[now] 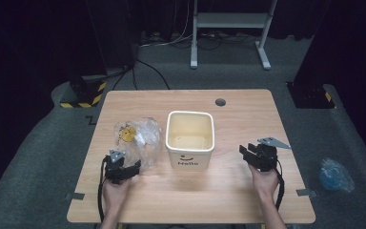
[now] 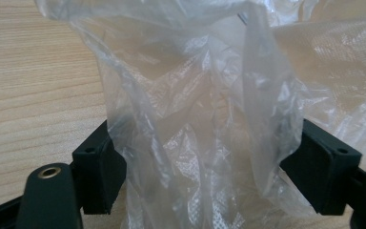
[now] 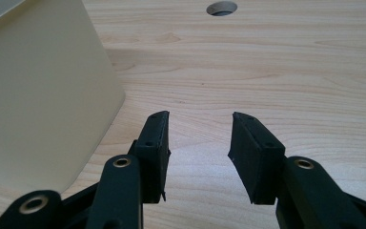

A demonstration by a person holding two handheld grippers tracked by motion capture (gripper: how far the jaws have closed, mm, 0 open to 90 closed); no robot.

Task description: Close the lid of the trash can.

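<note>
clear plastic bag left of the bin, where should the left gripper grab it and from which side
Grip the crumpled near edge of the plastic bag, coming from the person's side. The left gripper already has that loose bunched film between its wide jaws; whether the pads press it isn't clear.

Left gripper (image 1: 132, 168) held low at 7 o'clock, jaws spread wide, aimed toward 1 o'clock. Right gripper (image 1: 248, 151) held at 4 o'clock, jaws parted, nothing between, pointed toward 10 o'clock. Forearms entered from 6 o'clock.

left gripper (image 1: 132, 168): black | brass screws | right gripper (image 1: 249, 153): grey three-cornered plate, black cable
</note>
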